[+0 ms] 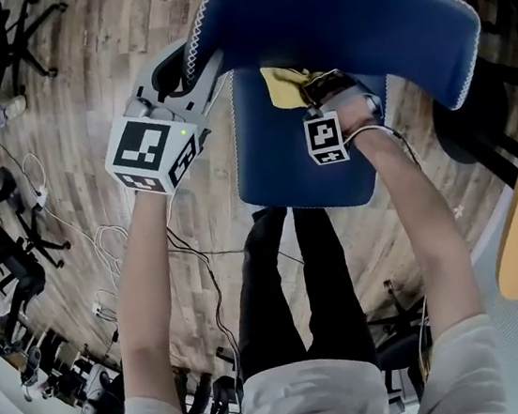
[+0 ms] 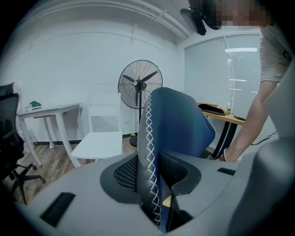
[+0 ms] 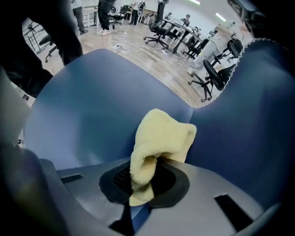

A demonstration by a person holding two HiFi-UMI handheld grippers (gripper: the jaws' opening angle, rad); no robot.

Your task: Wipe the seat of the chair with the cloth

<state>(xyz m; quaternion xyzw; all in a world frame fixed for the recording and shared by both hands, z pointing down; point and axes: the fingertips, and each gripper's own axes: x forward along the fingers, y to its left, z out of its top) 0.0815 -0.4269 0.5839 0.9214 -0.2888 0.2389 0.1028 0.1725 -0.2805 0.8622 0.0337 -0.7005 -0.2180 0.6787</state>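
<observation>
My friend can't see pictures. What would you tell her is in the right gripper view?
The right gripper pinches a fluffy yellow cloth in its jaws, in front of a blue chair seat. The backrest, edged with white stitches, rises on the right; a wooden floor and office chairs lie behind.

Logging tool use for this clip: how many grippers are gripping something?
2. The left gripper clamps the stitched edge of the blue chair's backrest; the right gripper holds the yellow cloth over the seat. No other gripper is in view.
</observation>
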